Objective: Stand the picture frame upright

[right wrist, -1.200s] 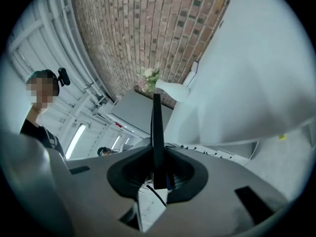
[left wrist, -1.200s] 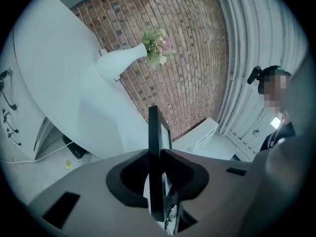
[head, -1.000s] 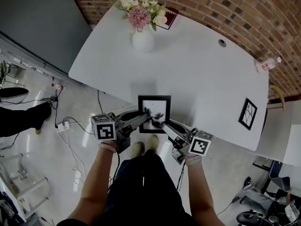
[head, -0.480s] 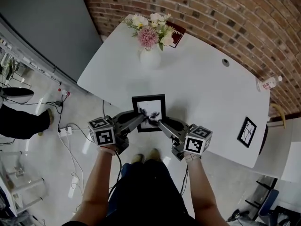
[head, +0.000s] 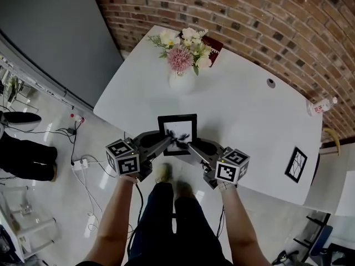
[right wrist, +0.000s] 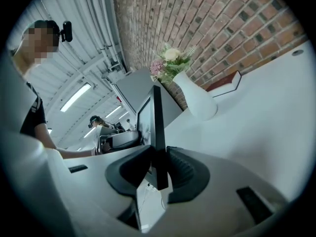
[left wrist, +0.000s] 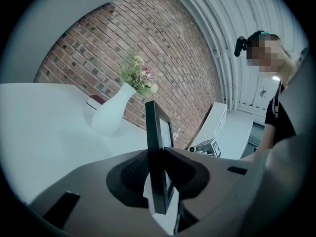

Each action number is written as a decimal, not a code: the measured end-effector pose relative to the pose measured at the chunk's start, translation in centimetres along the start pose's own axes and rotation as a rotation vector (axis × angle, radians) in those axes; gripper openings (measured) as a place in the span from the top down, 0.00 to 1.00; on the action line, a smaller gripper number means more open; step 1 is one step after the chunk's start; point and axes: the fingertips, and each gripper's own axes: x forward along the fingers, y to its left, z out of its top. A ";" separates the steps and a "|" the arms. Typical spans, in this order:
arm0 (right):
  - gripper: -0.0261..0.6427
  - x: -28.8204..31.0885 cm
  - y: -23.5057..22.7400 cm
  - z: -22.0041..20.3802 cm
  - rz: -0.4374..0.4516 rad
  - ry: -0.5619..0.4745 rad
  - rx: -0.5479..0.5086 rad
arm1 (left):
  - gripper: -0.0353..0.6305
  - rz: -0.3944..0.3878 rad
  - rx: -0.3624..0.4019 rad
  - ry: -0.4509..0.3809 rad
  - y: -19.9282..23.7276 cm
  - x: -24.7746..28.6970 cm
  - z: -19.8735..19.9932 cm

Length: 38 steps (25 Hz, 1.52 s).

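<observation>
- Holding: picture frame (head: 178,125), upright, seen edge-on from both claws, at near edge of white desk (head: 249,126); can't tell whether its foot rests on the desk.
- L claw (head: 171,139): jaws part-way apart and just been opening; frame's lower part sits betw. them, pads touching both faces.
- R claw (head: 186,143): jaws likewise part-way apart and just been opening; same frame betw. them, pads touching both faces. Tips of both claws meet close together at frame's lower middle.
- Vase (head: 182,81) w/ flowers (head: 186,51): far side of desk, well apart from frame.
- Small frame (head: 295,164): lying flat near desk's R corner.
- Bottle (head: 320,106): on its side at desk's R edge, by brick wall (head: 266,26).
</observation>
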 end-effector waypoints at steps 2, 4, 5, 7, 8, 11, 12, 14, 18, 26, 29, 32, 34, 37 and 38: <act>0.80 1.0 -1.0 0.7 -0.021 -0.011 -0.007 | 0.80 -0.009 0.016 0.007 1.3 0.5 0.7; 0.80 2.0 -1.9 1.2 -0.041 -0.021 -0.016 | 0.80 -0.020 0.036 0.023 2.5 1.0 1.3; 0.80 2.4 -2.4 1.4 -0.051 -0.025 -0.023 | 0.80 -0.026 0.051 0.034 3.2 1.2 1.6; 0.80 3.3 -3.4 1.8 -0.072 -0.030 -0.033 | 0.80 -0.035 0.077 0.056 4.3 1.8 2.2; 0.79 3.7 -3.9 2.1 -0.081 -0.034 -0.035 | 0.80 -0.040 0.088 0.065 4.9 2.1 2.4; 0.79 4.8 -5.6 2.6 -0.117 -0.027 -0.049 | 0.80 -0.048 0.137 0.097 6.4 3.1 3.0; 0.79 5.1 -6.2 2.6 -0.134 -0.015 -0.061 | 0.80 -0.050 0.161 0.113 6.9 3.5 3.1; 0.80 5.6 -7.3 2.6 -0.170 0.009 -0.079 | 0.81 -0.054 0.203 0.144 7.6 4.1 3.1; 0.80 6.2 -8.6 3.2 -0.203 0.017 -0.096 | 0.81 -0.060 0.227 0.167 8.8 4.9 3.2; 0.79 7.7 -10.8 4.1 -0.300 0.048 -0.189 | 0.81 -0.045 0.316 0.190 10.9 6.0 3.8; 0.79 8.2 -11.3 4.5 -0.323 0.044 -0.214 | 0.81 -0.045 0.346 0.196 11.6 6.1 4.1; 0.79 8.7 -11.7 5.2 -0.348 0.033 -0.237 | 0.81 -0.039 0.361 0.193 12.3 6.3 4.6; 0.79 8.8 -12.1 5.6 -0.375 0.027 -0.256 | 0.81 -0.035 0.366 0.195 12.7 6.6 4.7; 0.79 9.0 -13.0 6.4 -0.417 0.010 -0.292 | 0.81 -0.037 0.395 0.193 13.4 7.4 5.2; 0.79 9.1 -13.2 6.6 -0.429 0.003 -0.303 | 0.81 -0.038 0.411 0.195 13.6 7.6 5.3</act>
